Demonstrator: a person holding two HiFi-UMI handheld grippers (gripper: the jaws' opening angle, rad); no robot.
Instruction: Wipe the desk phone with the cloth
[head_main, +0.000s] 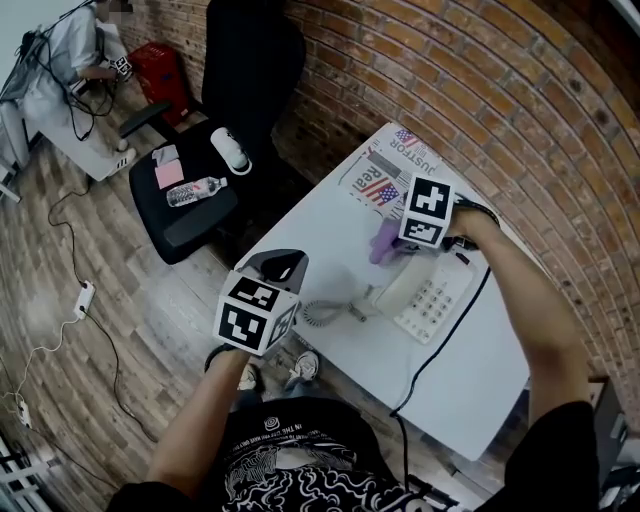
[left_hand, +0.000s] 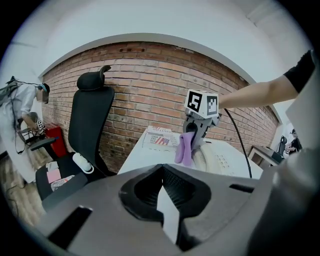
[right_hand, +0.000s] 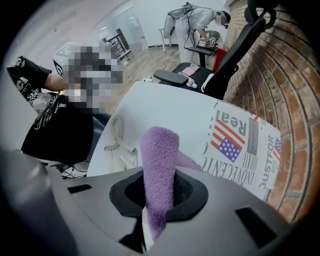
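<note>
The white desk phone (head_main: 432, 298) lies on the white desk (head_main: 480, 380), its handset (head_main: 403, 285) in the cradle and its coiled cord (head_main: 325, 312) trailing left. My right gripper (head_main: 400, 245) hovers just above the handset's far end, shut on a purple cloth (head_main: 383, 240) that hangs down. In the right gripper view the cloth (right_hand: 160, 165) sticks up from between the jaws of my right gripper (right_hand: 157, 200). My left gripper (head_main: 278, 268) is at the desk's left edge, away from the phone, shut on nothing. Its own view shows the left gripper (left_hand: 162, 200) facing the cloth (left_hand: 183, 147) and phone (left_hand: 220, 160).
A newspaper (head_main: 385, 175) lies at the desk's far end by the brick wall (head_main: 480, 100). A black office chair (head_main: 215, 150) with a water bottle (head_main: 195, 191) and pink notes (head_main: 168, 172) stands left. A black cable (head_main: 440, 340) crosses the desk. A person (head_main: 75, 50) works far left.
</note>
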